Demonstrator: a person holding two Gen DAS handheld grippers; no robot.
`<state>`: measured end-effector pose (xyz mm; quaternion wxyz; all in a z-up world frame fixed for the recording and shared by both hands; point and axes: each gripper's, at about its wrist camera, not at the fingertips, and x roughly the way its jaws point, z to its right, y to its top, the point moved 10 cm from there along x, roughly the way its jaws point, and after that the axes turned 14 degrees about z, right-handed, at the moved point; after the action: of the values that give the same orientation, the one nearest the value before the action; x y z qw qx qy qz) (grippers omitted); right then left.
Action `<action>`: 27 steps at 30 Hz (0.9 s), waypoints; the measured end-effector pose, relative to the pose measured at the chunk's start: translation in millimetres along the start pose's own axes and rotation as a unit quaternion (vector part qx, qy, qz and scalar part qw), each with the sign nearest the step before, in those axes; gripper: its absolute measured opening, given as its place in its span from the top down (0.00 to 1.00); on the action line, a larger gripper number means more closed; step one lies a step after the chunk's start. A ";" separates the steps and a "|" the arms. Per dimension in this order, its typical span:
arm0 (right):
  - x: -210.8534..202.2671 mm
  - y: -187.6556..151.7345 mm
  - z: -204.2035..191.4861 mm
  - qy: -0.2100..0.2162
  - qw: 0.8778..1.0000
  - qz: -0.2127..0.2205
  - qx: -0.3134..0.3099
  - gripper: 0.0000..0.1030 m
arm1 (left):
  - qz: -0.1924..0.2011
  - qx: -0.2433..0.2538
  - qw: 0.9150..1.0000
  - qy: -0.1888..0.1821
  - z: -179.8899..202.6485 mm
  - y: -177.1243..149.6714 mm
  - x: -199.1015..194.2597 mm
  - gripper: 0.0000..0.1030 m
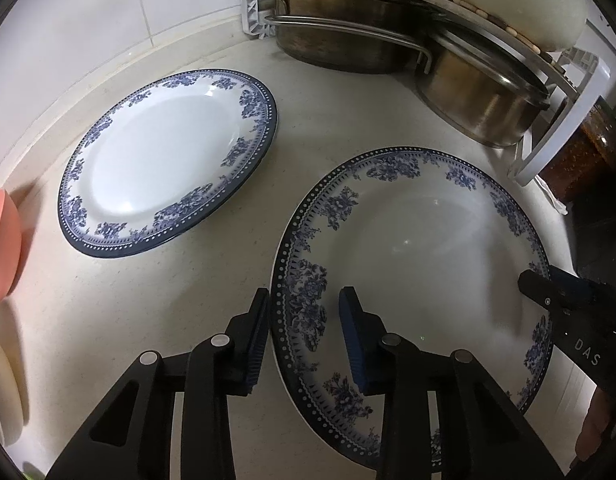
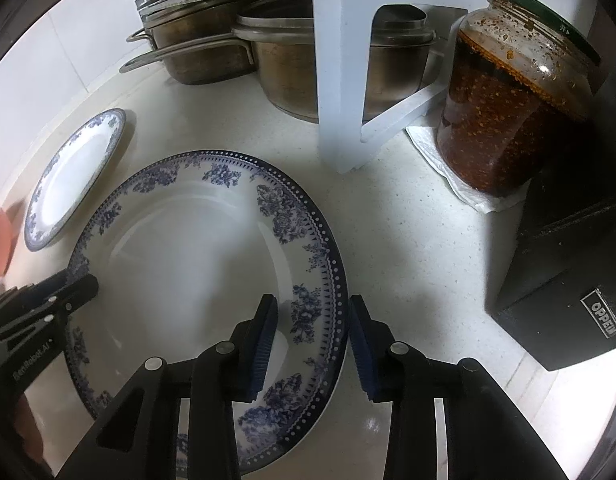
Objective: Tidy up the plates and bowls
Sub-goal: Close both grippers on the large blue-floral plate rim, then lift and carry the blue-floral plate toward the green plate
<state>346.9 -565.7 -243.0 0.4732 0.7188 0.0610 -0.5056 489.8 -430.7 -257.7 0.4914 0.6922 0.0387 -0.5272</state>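
Two white plates with blue flower rims lie on the white counter. The large plate [image 1: 423, 256] [image 2: 196, 272] is close in front. My left gripper [image 1: 306, 320] is open with its fingers on either side of the plate's left rim. My right gripper [image 2: 311, 328] is open astride the plate's right rim; it also shows at the right of the left wrist view [image 1: 547, 292]. The smaller plate [image 1: 168, 160] [image 2: 74, 176] lies apart to the far left.
Steel pots [image 1: 347, 36] [image 2: 292, 72] sit under a white rack [image 2: 339, 64] at the back. A jar of chilli sauce [image 2: 507, 100] and a black box [image 2: 567, 280] stand right. A pink bowl [image 1: 0, 248] and a cream bowl [image 1: 0, 384] are at the left edge.
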 end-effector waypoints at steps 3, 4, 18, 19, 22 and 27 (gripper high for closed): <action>-4.8 -4.6 0.2 0.001 1.000 0.000 -0.001 0.64 | 0.008 0.002 1.000 0.003 -1.1 -1.4 -7.6 0.66; -6.8 -5.6 -0.2 0.001 1.000 0.001 -0.001 0.64 | 0.010 0.001 1.000 0.004 -1.3 -1.2 -9.1 0.66; -46.4 -11.9 -16.2 0.007 1.000 0.013 -0.018 0.64 | 0.036 -0.008 0.999 0.015 -12.9 -7.0 -64.1 0.66; -50.3 -12.9 -17.9 0.008 1.000 0.013 -0.018 0.64 | 0.037 -0.010 0.999 0.016 -14.0 -8.1 -67.6 0.66; -58.7 -15.7 -23.1 0.010 1.000 0.012 -0.019 0.64 | 0.043 -0.014 0.999 0.021 -19.1 -13.4 -82.2 0.67; -76.1 -20.4 -34.4 0.016 0.999 0.010 -0.029 0.64 | 0.043 -0.028 0.998 0.029 -31.0 -24.7 -101.5 0.67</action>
<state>321.8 -499.3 -194.5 0.4975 0.7137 0.0759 -0.4871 452.3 -348.5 -196.7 0.5315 0.6938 0.0383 -0.4843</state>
